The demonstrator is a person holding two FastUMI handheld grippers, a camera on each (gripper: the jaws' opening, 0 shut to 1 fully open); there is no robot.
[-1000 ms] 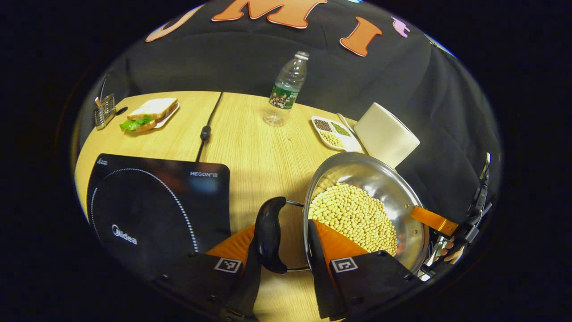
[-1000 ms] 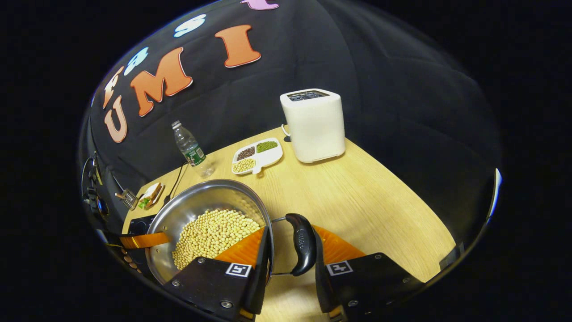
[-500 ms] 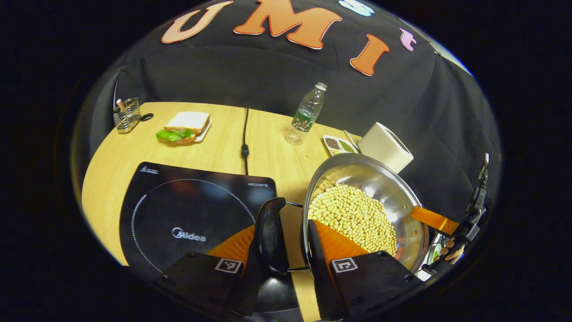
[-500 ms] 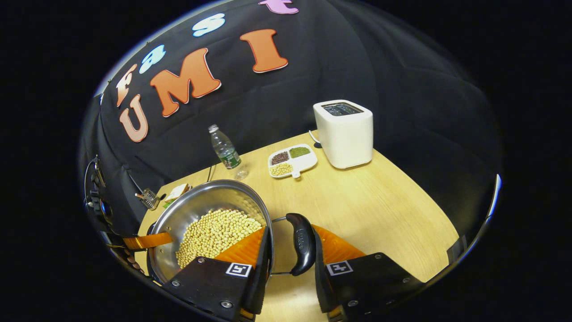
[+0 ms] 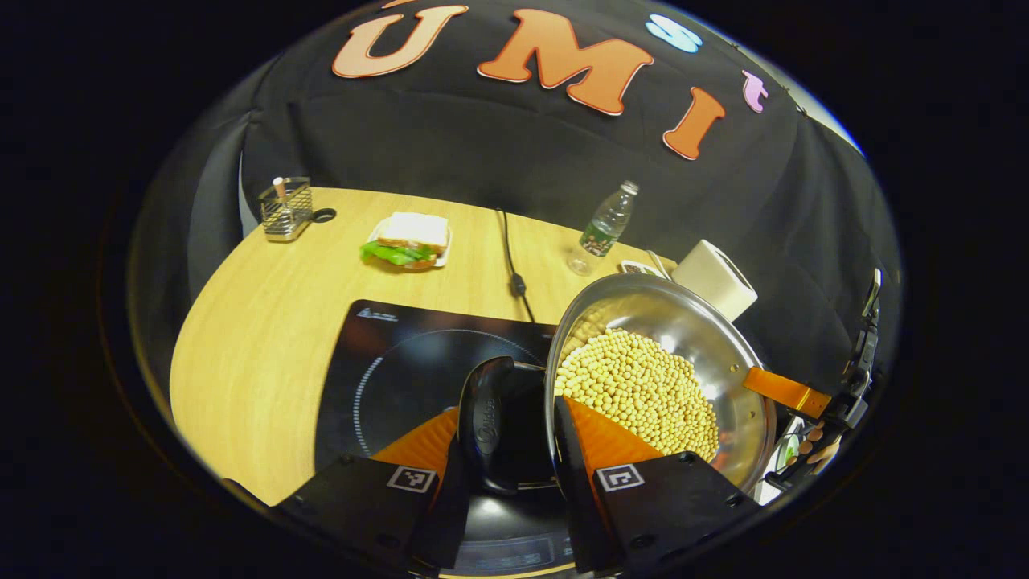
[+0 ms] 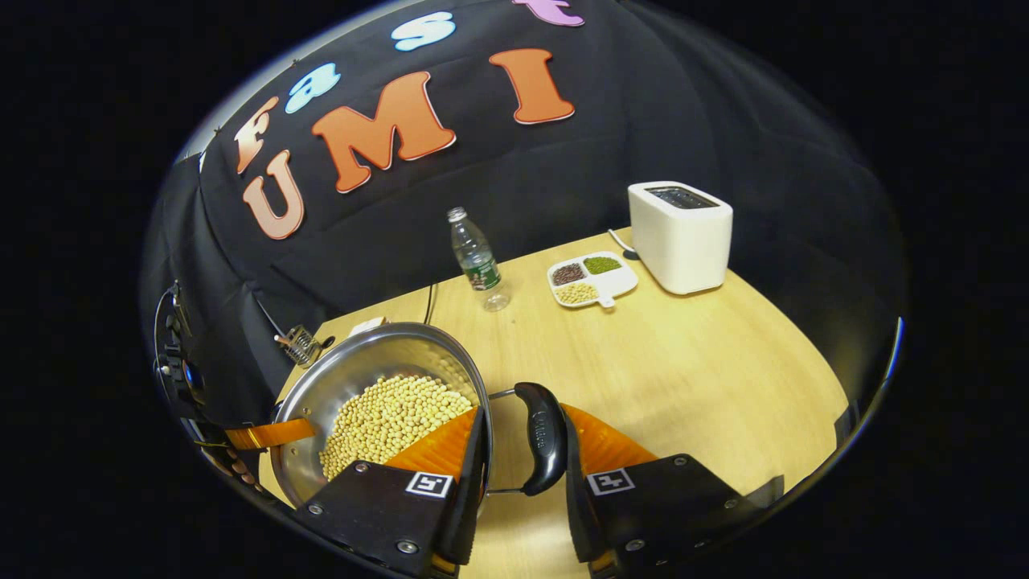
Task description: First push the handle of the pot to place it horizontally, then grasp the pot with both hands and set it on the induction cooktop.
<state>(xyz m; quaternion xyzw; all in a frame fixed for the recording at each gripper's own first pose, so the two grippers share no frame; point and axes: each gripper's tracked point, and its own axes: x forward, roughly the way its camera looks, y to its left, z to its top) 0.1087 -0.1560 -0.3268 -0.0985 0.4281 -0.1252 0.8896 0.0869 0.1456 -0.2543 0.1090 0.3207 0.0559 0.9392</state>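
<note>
Pot (image 5: 659, 378) of beans: held above the induction cooktop (image 5: 402, 378), at 6 o'clock in both views. Left hand-held gripper (image 5: 514, 450) clamped on one handle (image 5: 485, 422); right hand-held gripper (image 6: 522, 462) clamped on the other handle (image 6: 543, 438). Bench (image 6: 683, 362) below.

My claw (image 6: 522, 450): clamped on the pot's black side handle (image 6: 542, 438) — one finger inside the rim.
Pot (image 6: 378, 394): steel, holding soybeans (image 6: 386, 418).
Toaster (image 6: 680, 235): far right of pot.
Bean tray (image 6: 592, 279): just beside toaster.
Bottle (image 6: 477, 261): upright — behind pot.
</note>
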